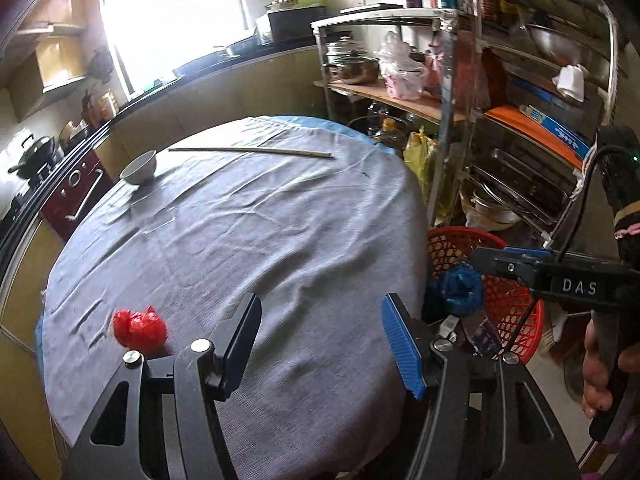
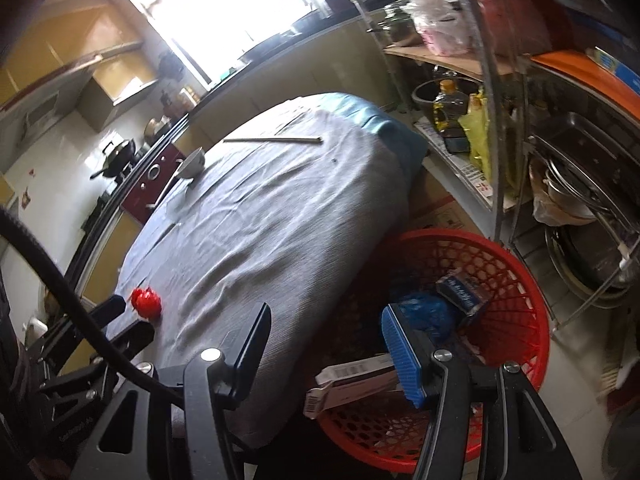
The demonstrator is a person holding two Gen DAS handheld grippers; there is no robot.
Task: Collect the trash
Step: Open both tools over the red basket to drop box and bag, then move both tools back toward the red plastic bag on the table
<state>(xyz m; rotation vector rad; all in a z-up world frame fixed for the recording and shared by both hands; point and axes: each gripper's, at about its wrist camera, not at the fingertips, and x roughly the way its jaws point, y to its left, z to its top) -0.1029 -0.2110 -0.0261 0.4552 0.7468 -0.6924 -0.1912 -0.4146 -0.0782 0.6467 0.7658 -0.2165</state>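
Observation:
A crumpled red wrapper [image 1: 139, 330] lies on the grey tablecloth [image 1: 240, 232] near its left front edge; it also shows in the right wrist view [image 2: 146, 302]. A red mesh basket [image 2: 516, 280] stands on the floor to the right of the table and holds a blue bag [image 2: 424, 312], a dark box [image 2: 460, 292] and a white carton [image 2: 352, 380]. My left gripper [image 1: 320, 344] is open and empty over the table's front edge, right of the wrapper. My right gripper [image 2: 324, 354] is open and empty above the basket's left rim; it shows at the right in the left wrist view [image 1: 504, 266].
A white bowl [image 1: 139, 167] and a long pale stick [image 1: 250, 151] lie at the table's far side. A metal rack [image 1: 460, 92] with pots, bags and bottles stands right of the table. A counter with a stove [image 1: 36, 160] runs along the left.

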